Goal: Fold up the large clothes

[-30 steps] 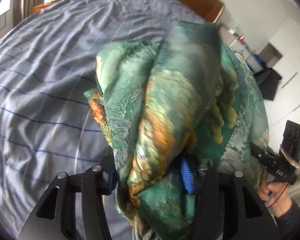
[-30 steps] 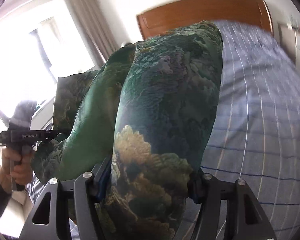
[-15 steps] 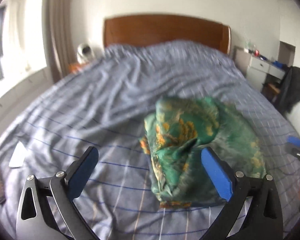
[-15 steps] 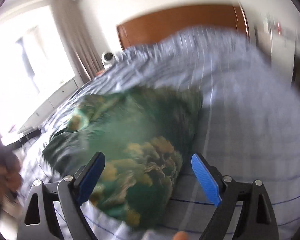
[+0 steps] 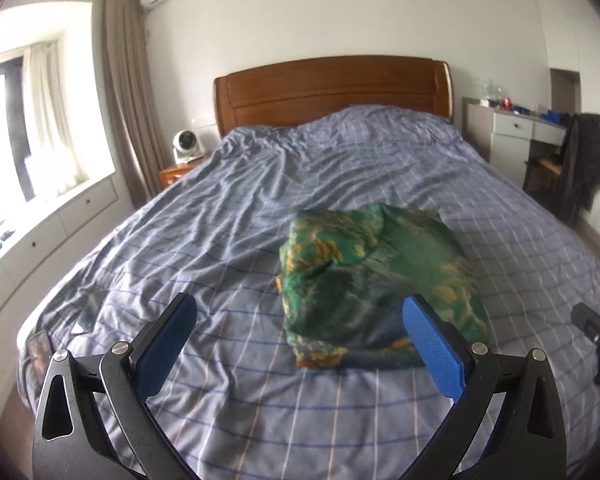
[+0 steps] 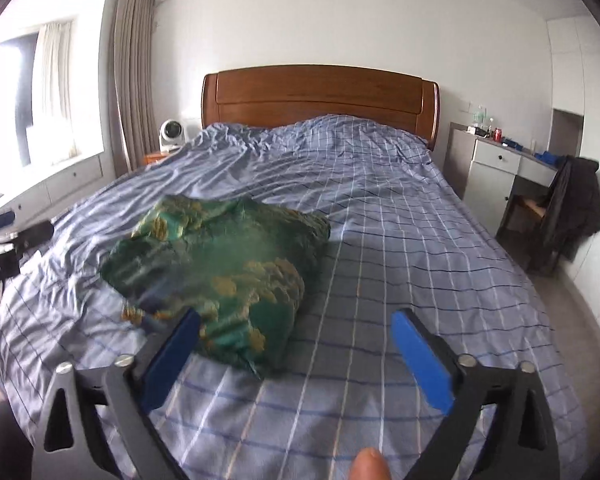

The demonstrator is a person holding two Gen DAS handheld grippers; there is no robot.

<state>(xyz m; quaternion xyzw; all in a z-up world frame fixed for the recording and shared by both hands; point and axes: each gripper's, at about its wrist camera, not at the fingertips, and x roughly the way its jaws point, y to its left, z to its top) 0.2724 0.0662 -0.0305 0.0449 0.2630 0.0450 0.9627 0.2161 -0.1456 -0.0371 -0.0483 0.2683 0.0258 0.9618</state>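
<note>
Green patterned garment (image 5: 376,284) lying bunched in a loose heap on the blue checked bedspread (image 5: 220,220), near the foot of the bed, not yet folded flat. Left gripper (image 5: 300,344) hovering with jaws spread wide, nothing between them. Right gripper (image 6: 296,352) hovering likewise, jaws opening, nothing pinched. Judging the step: standing off from the dropped heap. Next calling for finding a hem or corner, pinching it, spreading the cloth flat.
</note>
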